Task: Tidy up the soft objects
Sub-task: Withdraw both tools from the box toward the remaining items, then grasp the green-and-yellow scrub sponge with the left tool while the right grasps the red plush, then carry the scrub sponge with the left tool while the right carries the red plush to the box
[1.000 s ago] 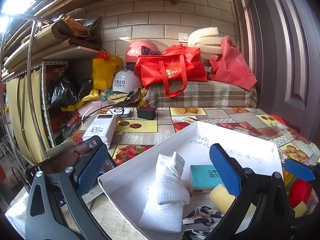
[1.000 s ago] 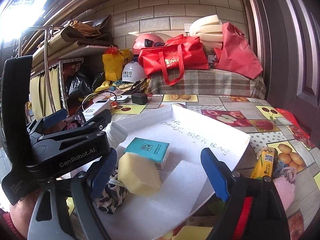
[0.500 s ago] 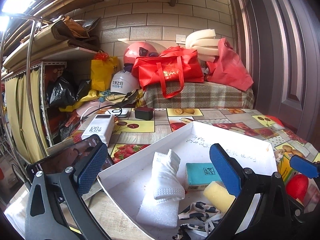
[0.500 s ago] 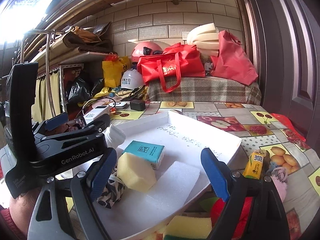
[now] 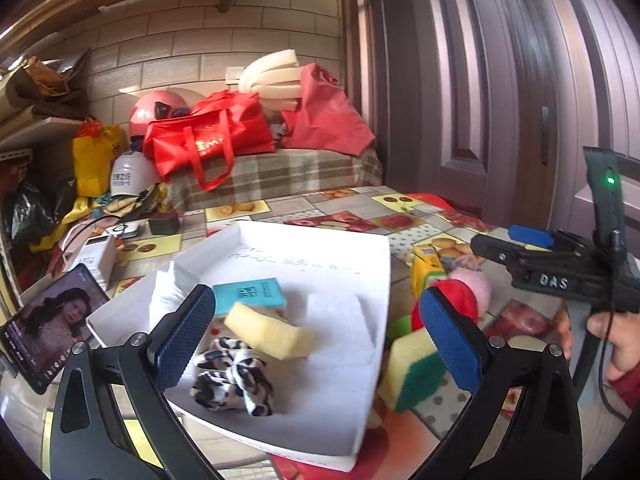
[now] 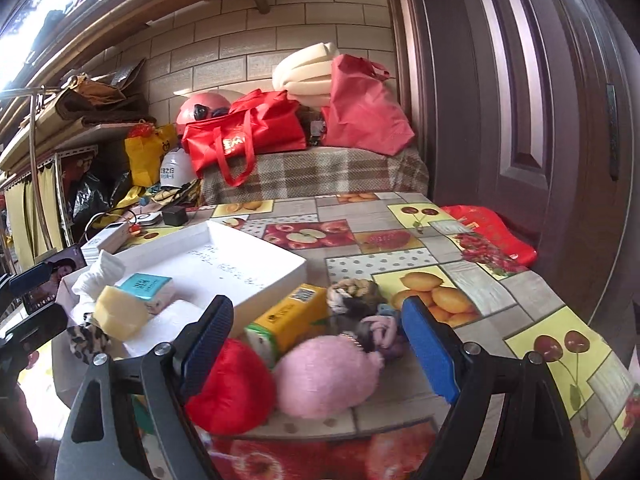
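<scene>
Both grippers are spread, holding nothing. The left gripper [image 5: 316, 328] hangs over the white tray [image 5: 376, 264] holding the yellow sponge [image 5: 268, 332] and leopard scrunchie [image 5: 232, 384]. Only the right gripper [image 6: 316, 344] shows the pink plush [image 6: 328, 376] whole, beside the tray.

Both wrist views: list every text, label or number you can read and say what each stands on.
"DAS": on the black body of the right gripper, seen in the left wrist view.
Handwriting on the white tray floor: too blurred to read.
Print on the teal box, yellow carton, red bag, white helmet and power bank: too small or blurred.
</scene>
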Action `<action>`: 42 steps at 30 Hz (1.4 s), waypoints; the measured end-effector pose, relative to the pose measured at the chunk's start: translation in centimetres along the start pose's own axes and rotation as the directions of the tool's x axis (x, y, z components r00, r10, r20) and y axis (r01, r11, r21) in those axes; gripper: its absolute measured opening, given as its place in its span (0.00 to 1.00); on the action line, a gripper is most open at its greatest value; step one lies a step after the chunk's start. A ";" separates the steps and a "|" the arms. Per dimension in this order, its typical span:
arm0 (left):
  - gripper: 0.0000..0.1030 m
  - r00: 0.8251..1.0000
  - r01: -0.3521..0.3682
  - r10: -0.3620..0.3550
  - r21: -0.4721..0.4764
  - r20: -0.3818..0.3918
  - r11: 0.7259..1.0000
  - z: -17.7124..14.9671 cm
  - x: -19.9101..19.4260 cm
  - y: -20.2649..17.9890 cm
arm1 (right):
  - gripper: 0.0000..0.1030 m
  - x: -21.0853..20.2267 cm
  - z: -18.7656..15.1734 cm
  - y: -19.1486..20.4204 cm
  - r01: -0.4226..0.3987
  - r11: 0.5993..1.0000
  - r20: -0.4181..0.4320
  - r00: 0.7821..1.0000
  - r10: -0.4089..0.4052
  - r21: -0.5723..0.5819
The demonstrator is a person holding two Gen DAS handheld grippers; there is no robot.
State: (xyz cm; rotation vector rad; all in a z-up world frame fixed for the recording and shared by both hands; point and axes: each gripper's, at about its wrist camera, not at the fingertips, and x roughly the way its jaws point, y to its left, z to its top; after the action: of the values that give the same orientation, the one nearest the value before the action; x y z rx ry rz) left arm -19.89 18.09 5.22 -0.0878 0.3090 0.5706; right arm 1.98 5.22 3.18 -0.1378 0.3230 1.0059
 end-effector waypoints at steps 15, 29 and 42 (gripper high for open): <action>0.73 0.958 0.196 -0.135 0.234 -0.251 0.952 -1.0 3.0 -7.4 | 0.83 0.1 -1.4 2.8 -0.300 0.927 -0.184 0.947 0.263 -0.224; 0.61 0.946 0.161 -0.086 0.224 -0.312 0.961 -1.6 4.2 -7.2 | 0.51 2.0 -1.4 3.9 -0.372 0.913 -0.247 0.912 0.327 -0.168; 0.39 0.953 0.163 -0.059 0.342 -0.296 0.925 -2.3 3.8 -9.2 | 0.52 -0.1 -0.8 1.6 -0.297 0.950 -0.107 0.952 0.287 -0.094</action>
State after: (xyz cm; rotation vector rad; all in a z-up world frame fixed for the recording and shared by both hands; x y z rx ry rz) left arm -12.48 11.93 1.84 0.1736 0.6796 0.3775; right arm 0.40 5.85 2.52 -0.2415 0.3803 1.3154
